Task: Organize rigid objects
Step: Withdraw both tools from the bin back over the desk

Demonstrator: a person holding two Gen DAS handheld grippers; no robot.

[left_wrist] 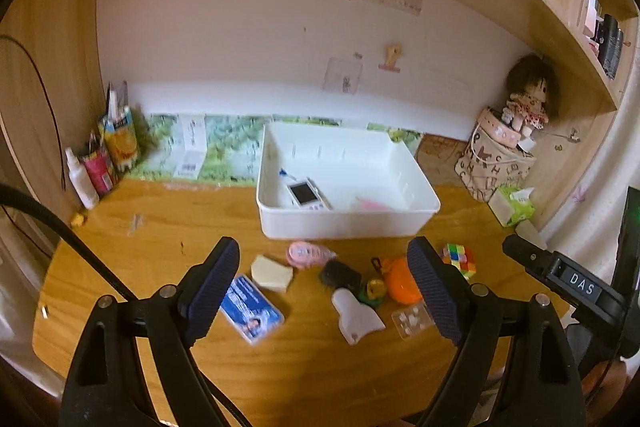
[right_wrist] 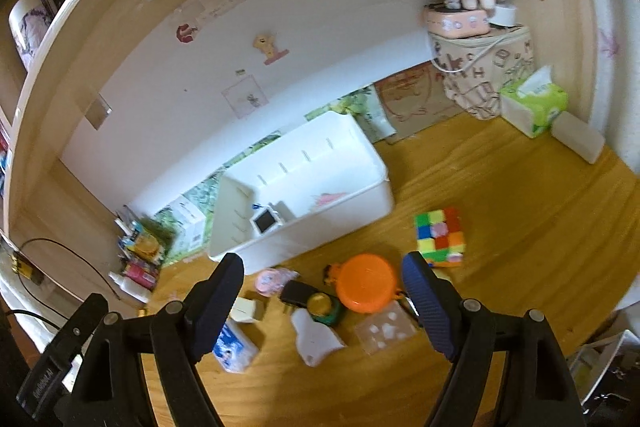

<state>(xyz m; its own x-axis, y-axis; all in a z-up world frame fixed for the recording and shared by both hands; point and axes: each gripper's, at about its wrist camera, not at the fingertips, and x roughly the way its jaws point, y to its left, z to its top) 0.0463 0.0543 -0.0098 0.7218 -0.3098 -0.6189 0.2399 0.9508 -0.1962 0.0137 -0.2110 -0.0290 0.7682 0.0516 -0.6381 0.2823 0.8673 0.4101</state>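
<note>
A white bin [left_wrist: 420, 205] [right_wrist: 360, 205] stands on the wooden desk and holds a small white device [left_wrist: 306, 193] [right_wrist: 266, 221] and something pink. In front of it lie a blue card [left_wrist: 252, 309], a cream block [left_wrist: 272, 273], a pink case [left_wrist: 306, 254], a black item [left_wrist: 340, 275], a white scraper [left_wrist: 356, 317] [right_wrist: 316, 341], an orange round case [left_wrist: 400, 281] [right_wrist: 366, 283], a clear blister pack [left_wrist: 412, 317] [right_wrist: 386, 333] and a colour cube [left_wrist: 460, 259] [right_wrist: 440, 237]. My left gripper [left_wrist: 324, 297] is open above the small items. My right gripper [right_wrist: 322, 309] is open above them too.
Cans and a white bottle [left_wrist: 82, 183] stand at the back left. A doll [left_wrist: 528, 95] sits on a patterned bag [left_wrist: 492, 167] at the back right, beside a green tissue box [left_wrist: 514, 205] [right_wrist: 534, 103]. Shelves with books run overhead.
</note>
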